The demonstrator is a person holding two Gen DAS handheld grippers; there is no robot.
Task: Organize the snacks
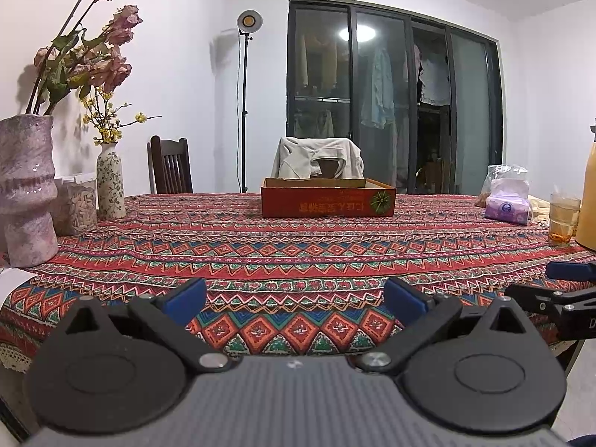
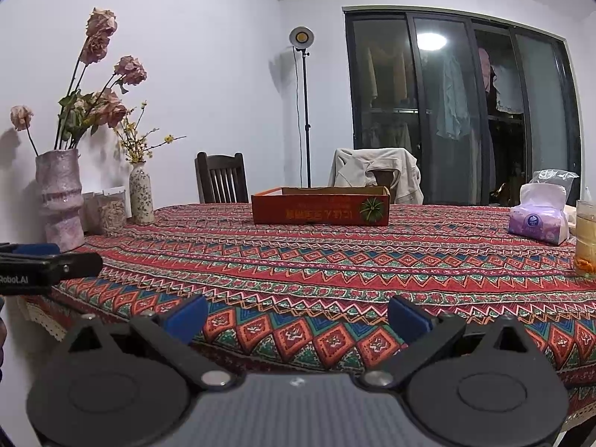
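Left wrist view: a rough pink ceramic vase [image 1: 26, 190] with dried roses stands at the left edge of the patterned woven tablecloth [image 1: 298, 253]. The left gripper [image 1: 294, 300] hangs over the near edge, blue-padded jaws spread, holding nothing. A shallow red cardboard box [image 1: 327, 197] sits far across the middle. A soft purple tissue pack [image 1: 508, 205] lies right. The right gripper [image 2: 296, 320] is likewise spread wide and holds nothing.

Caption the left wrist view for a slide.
Left gripper, jaws open, poised over the patterned tablecloth, facing the red cardboard tray across the table.
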